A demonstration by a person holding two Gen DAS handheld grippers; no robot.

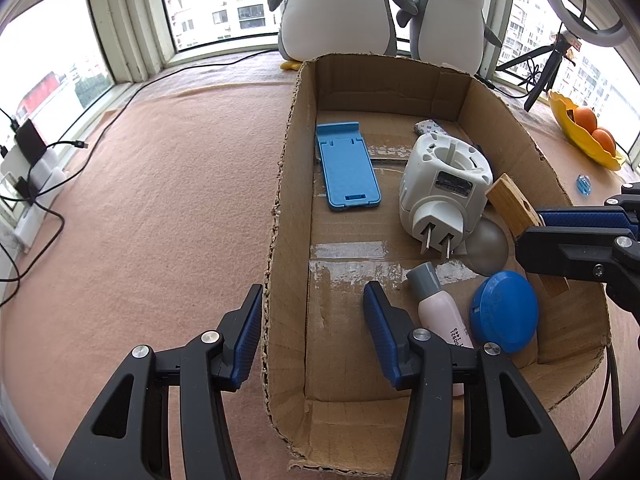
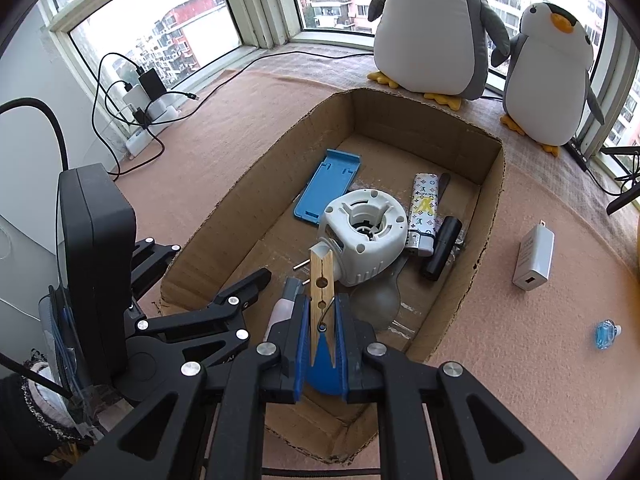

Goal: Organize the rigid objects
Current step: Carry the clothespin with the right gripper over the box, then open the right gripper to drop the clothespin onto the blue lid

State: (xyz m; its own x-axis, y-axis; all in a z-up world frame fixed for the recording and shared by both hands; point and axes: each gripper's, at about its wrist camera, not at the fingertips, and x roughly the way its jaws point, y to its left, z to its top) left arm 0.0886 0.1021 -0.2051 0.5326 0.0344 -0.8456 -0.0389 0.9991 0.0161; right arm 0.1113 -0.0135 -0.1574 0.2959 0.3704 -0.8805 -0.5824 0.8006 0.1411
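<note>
Pink felt surface (image 2: 520, 340): open cardboard box (image 2: 490, 184). Right hand-held gripper (image 2: 322, 344) clamps wooden clothespin (image 2: 321, 292), long axis pointing far, above box. Left hand-held gripper (image 1: 312, 328) open, straddling box's left wall.

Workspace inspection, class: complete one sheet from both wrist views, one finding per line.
Surface: pink cloth on the table.
Job's things: cardboard box holds blue phone stand, white plug adapter, pink bottle, blue lid, lighter, black cylinder.
Clutter: white charger and small blue item outside the box.
Grippers: left gripper open, straddling the box wall; right gripper shut on wooden clothespin.
Cables: black cables by the window.
Surroundings: plush penguins, fruit dish.
</note>
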